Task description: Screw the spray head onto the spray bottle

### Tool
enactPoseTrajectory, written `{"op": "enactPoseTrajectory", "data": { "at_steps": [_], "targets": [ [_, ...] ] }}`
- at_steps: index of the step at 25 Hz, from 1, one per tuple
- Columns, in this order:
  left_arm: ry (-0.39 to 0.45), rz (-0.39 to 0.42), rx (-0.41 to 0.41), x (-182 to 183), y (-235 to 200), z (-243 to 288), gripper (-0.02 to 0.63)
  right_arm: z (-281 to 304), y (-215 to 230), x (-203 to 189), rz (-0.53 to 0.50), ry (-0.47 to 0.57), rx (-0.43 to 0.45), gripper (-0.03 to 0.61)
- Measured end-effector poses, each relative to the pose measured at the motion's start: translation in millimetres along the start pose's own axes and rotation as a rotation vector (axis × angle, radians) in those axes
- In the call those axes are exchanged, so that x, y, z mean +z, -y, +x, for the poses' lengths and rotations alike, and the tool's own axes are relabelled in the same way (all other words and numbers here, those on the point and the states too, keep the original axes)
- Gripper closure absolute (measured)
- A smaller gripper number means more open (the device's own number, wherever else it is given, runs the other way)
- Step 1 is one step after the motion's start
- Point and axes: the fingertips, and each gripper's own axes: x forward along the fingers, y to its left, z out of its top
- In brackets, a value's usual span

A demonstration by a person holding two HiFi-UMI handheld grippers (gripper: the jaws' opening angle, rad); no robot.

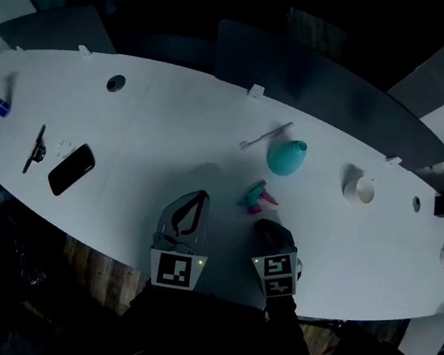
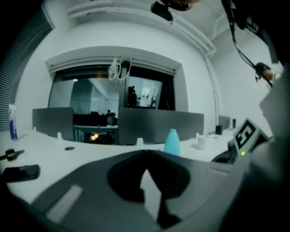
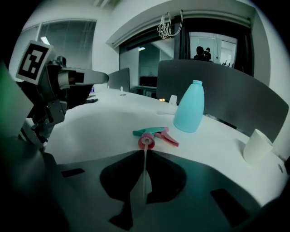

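I see nothing joined yet: left tool [image 1: 197,197] and right tool [image 1: 267,226] closed, empty; pink-and-teal plastic spray head [image 1: 256,195] lies at the right tool's twelve o'clock, teal plastic spray bottle [image 1: 286,157] beyond, uncapped.

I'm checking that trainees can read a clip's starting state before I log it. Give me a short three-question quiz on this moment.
1. True or false: the spray head is already screwed onto the spray bottle.
2. Which one is nearer the spray head: A) left B) right?
3. What does the left claw hold?
Key:
1. False. The head lies on the table, apart from the upright bottle.
2. B. The right claw points at the head from close by.
3. Nothing. Its jaws are together and empty.
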Motion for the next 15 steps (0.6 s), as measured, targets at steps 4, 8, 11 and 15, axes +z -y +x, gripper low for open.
{"op": "enactPoseTrajectory", "data": {
  "at_steps": [4,8,11,15],
  "targets": [
    [0.004,-0.003,0.013,2,1,1,0.609,-7,-3,12,0.017,0.069,0.043,0.555],
    [-0.029,-0.075,-0.067,-2,12,3,0.609,-28,7,40,0.074,0.219,0.046,0.555],
    [-0.051,-0.308,-0.231,-7,24,10,0.609,-54,12,74,0.081,0.375,0.064,0.555],
    [-0.089,-0.811,-0.550,-2,52,17,0.434,-84,9,108,0.062,0.532,0.096,0.555]
  ]
}}
